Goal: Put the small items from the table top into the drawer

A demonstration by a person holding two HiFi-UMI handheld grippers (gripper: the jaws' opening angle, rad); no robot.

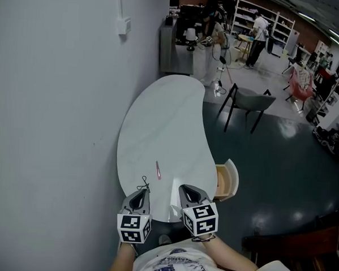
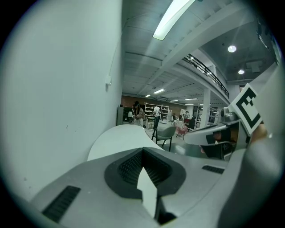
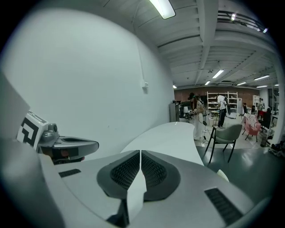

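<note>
While both grippers sit low in the head view, at the near end of the white kidney-shaped table [image 1: 159, 120], neither one holds or touches anything. The left gripper [image 1: 139, 194] is at the lower left of that frame, over the table's near edge. In its own view the left gripper [image 2: 142, 153] has its two dark ribbed pads closed flat against each other, with nothing caught between them. The right gripper [image 1: 190, 191] lies just to the right of it, near the table's bottom right corner. Its own view shows the right gripper [image 3: 140, 153] with the pads drawn together too, only a hairline seam between them, and it is likewise empty. Just above the left gripper in the head view, a small black item [image 1: 144, 183] lies on the table top. A thin pink item [image 1: 158, 170] lies a little further up, towards the middle of the frame; both are apart from the jaws. The drawer [image 1: 226, 180] stands pulled out at the table's right edge, right of and slightly above the right gripper, showing a light wood inside. A pale wall [image 1: 58, 98] fills the left side of the frame, and a grey chair [image 1: 248, 102] stands on the dark floor at upper right.
</note>
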